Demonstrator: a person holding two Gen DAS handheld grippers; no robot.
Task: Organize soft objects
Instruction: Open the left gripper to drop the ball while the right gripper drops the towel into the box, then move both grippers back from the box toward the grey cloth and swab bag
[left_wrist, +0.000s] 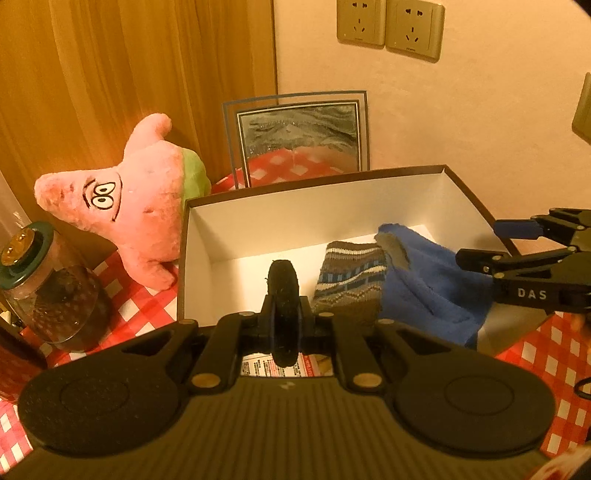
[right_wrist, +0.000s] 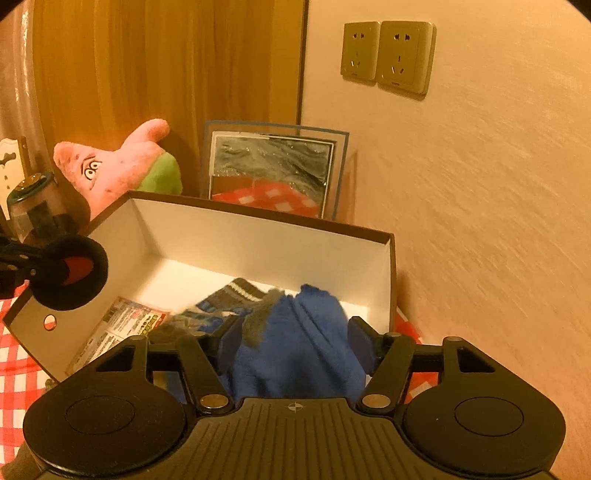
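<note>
A brown box with a white inside (left_wrist: 258, 229) (right_wrist: 258, 240) stands on the checked cloth. In it lie a striped knit sock (left_wrist: 351, 280) (right_wrist: 229, 295) and a blue fuzzy cloth (left_wrist: 424, 288) (right_wrist: 295, 350). My left gripper (left_wrist: 283, 314) is shut on a round black furry pad (left_wrist: 283, 306) (right_wrist: 70, 273), held over the box's near edge. My right gripper (right_wrist: 291, 343) (left_wrist: 480, 243) is open around the blue cloth at the box's right end. A pink star plush (left_wrist: 125, 206) (right_wrist: 110, 166) sits left of the box.
A glass jar with a dark lid (left_wrist: 48, 288) (right_wrist: 33, 210) stands at the far left. A framed picture (left_wrist: 299, 136) (right_wrist: 273, 170) leans on the wall behind the box. A printed leaflet (right_wrist: 122, 328) lies in the box. Wall sockets (left_wrist: 388, 29) are above.
</note>
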